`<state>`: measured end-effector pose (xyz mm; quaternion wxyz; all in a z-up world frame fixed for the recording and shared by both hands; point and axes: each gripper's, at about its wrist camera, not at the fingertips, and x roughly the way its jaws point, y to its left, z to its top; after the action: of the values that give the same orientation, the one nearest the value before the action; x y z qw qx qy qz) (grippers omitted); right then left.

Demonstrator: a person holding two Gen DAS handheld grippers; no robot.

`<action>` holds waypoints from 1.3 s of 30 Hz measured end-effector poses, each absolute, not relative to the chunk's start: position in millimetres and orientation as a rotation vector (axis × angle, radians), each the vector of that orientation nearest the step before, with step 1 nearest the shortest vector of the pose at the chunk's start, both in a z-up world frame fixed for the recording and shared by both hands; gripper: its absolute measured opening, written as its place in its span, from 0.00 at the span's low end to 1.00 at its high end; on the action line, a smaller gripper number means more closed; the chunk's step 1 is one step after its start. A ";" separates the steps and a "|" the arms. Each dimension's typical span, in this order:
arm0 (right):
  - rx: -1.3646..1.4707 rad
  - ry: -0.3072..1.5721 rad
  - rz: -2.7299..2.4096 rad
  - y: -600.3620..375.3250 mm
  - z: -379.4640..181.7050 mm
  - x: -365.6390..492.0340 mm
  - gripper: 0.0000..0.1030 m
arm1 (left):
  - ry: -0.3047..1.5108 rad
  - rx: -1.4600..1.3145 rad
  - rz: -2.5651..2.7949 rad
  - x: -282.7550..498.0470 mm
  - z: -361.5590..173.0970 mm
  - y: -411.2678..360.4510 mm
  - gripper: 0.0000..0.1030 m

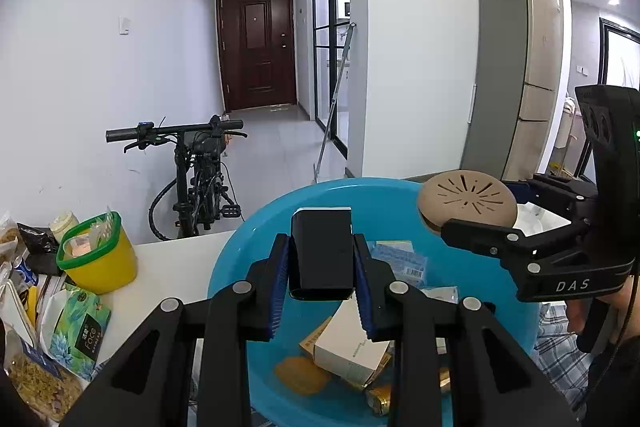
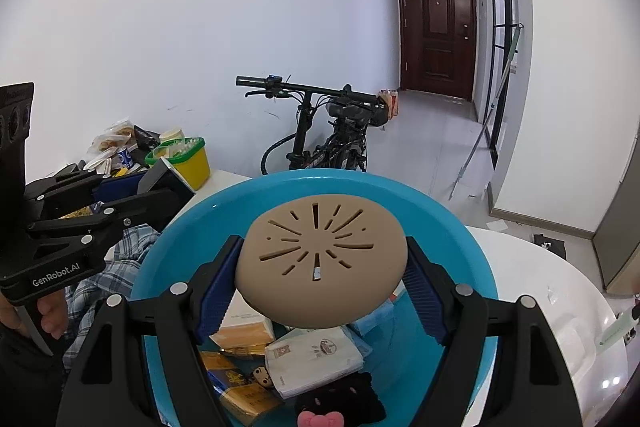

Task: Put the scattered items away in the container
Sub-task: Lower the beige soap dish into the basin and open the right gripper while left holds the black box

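Note:
My left gripper is shut on a black box with a white top edge, held above the blue basin. My right gripper is shut on a round beige slotted disc, also over the blue basin. In the left wrist view the disc hangs over the basin's far right rim, with the right gripper reaching in from the right. In the right wrist view the left gripper comes in from the left with the black box. Several boxes and packets lie inside the basin, among them a white carton and a tissue pack.
A yellow tub with a green rim and a pile of snack packets stand left of the basin on the white table. A checked cloth lies by the basin. A folding bike leans behind the table. A hand holds the left gripper's handle.

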<state>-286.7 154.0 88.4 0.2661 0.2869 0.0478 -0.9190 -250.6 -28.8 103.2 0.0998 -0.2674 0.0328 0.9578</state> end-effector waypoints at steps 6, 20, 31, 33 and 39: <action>0.779 0.123 -2.478 153.8 89.0 -288.1 0.74 | 0.099 -0.785 2.832 -248.9 103.5 -30.1 0.31; 0.784 0.139 -2.482 150.3 87.3 -288.3 0.74 | 0.079 -0.803 2.829 -250.5 104.0 -33.8 0.31; 0.786 0.144 -2.474 148.3 86.5 -288.1 0.74 | 0.094 -0.825 2.820 -253.6 98.6 -29.2 0.31; 0.786 0.149 -2.473 147.3 86.1 -288.0 0.74 | 0.091 -0.825 2.820 -253.7 98.6 -29.2 0.31; 0.787 0.148 -2.473 147.1 86.0 -288.3 0.74 | 0.087 -0.826 2.816 -253.6 98.3 -29.0 0.31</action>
<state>-288.3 147.1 86.0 0.2677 0.2915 0.0548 -0.9167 -253.6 -29.0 98.3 0.1029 -0.2798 0.0295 0.9541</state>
